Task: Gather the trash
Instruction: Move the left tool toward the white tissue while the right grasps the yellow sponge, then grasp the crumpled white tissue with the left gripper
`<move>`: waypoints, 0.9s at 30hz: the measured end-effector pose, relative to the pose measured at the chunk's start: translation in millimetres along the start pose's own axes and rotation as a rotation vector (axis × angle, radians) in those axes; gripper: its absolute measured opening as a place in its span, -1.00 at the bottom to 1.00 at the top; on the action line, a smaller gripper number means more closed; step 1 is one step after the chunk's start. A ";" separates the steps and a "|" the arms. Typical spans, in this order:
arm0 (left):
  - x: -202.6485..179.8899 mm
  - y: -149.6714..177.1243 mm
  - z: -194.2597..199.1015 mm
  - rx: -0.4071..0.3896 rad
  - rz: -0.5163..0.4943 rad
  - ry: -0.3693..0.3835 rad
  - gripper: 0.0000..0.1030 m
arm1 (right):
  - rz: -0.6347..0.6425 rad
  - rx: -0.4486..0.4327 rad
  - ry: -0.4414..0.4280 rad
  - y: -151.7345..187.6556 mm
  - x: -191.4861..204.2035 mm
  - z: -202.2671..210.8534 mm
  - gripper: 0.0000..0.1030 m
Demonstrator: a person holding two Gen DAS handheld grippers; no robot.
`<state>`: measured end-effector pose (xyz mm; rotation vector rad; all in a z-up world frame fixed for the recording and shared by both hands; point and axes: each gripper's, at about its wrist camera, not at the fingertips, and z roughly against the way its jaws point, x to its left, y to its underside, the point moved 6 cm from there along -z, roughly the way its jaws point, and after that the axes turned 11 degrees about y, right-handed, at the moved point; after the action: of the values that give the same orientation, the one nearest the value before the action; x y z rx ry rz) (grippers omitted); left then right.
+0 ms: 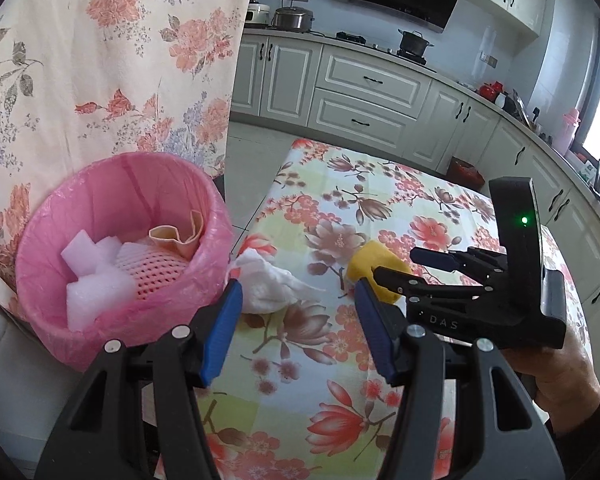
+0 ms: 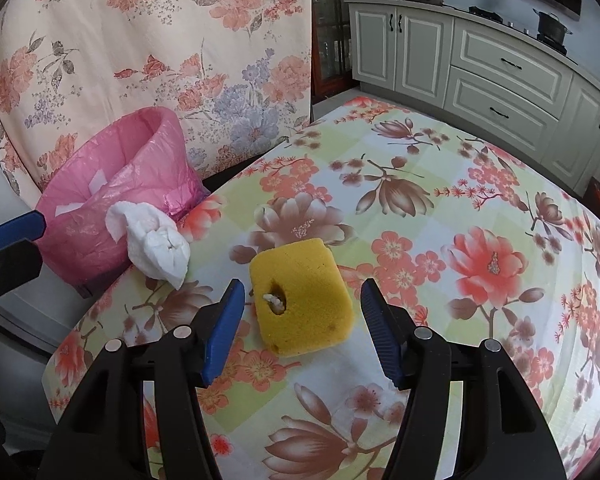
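A yellow sponge [image 2: 302, 296] is seen lying on the floral tablecloth [image 2: 440, 208], a chunky block with a dark hole in its near face where a pale scrap is lodged. It is framed between the spread jaws of the right gripper [image 2: 302, 328], which are held wide and are not touching it. A crumpled white tissue [image 2: 156, 242] is found beside the sponge, at the table's edge, resting against the pink-lined bin [image 2: 112, 200].

From the left wrist view, the bin's contents are shown: white foam pieces [image 1: 96, 276], a pink foam net [image 1: 156, 276] and a folded beige wrapper [image 1: 178, 236]. The left gripper [image 1: 298, 328] is also held wide, with nothing between its jaws; the tissue [image 1: 270, 284] lies just ahead of its left finger. Most of the sponge [image 1: 364, 258] is hidden there behind the right gripper's fingers [image 1: 436, 260]. Whether the pale scrap in the hole is paper or food cannot be told.

A floral curtain [image 2: 160, 60] hangs behind the bin, and kitchen cabinets [image 2: 500, 64] are seen beyond the table.
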<state>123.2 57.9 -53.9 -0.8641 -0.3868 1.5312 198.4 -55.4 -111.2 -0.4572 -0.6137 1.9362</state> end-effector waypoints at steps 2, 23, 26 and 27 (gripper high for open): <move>-2.3 1.2 -2.9 0.007 0.002 -0.003 0.09 | 0.002 0.003 -0.002 1.0 -0.7 -3.2 0.13; 3.8 14.8 -31.2 0.003 0.105 -0.061 0.06 | 0.039 0.043 -0.022 9.2 -0.5 -28.1 -0.04; 4.4 16.6 -41.3 0.008 0.111 -0.076 0.06 | 0.029 0.037 -0.013 9.1 -7.2 -25.2 -0.06; 4.5 16.4 -44.3 0.007 0.109 -0.086 0.06 | 0.024 0.035 -0.011 9.4 -10.0 -23.7 -0.06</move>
<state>143.4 48.7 -95.9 -0.8271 -0.4025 1.6736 209.2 -62.7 -135.3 -0.4343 -0.5829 1.9697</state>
